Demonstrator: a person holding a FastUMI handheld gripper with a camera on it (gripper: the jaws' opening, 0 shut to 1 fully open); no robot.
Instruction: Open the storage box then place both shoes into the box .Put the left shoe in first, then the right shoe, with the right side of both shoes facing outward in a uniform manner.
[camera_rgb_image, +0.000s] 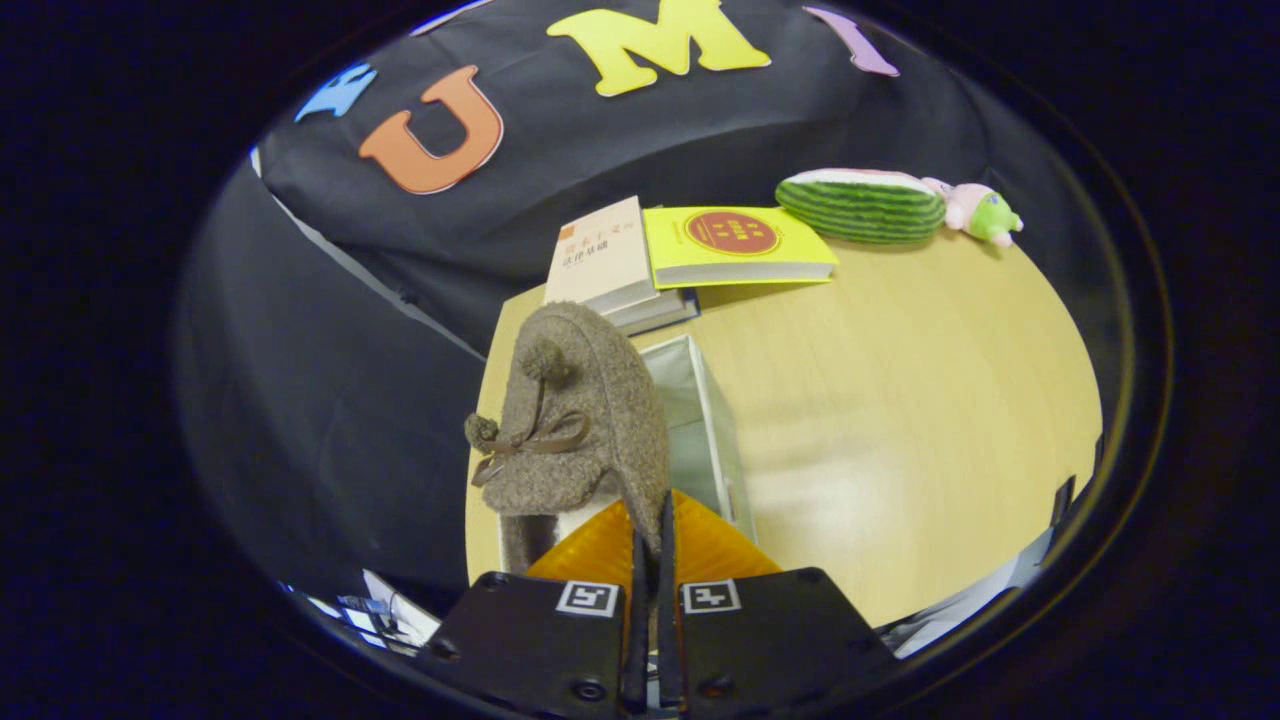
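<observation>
Here, tool (651, 560) pinching woolly shoe (580, 420) (bow-tied), over boxy storage box (712, 420)

fuzzy brown bow-tied shoe (580, 420) hangs toe-up over the open white storage box (705, 420).

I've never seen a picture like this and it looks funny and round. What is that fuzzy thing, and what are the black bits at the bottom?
The camera rides on a hand-held gripper, a tool with two fingers that a person carries. The black bits at the bottom are that tool. Its fingers are pinched together on the edge of a fuzzy brown shoe with a little bow and pompoms, holding it up. Just behind the shoe is a white storage box, open on top, standing on a wooden table. Farther back lie two books and a watermelon plush toy.
</observation>
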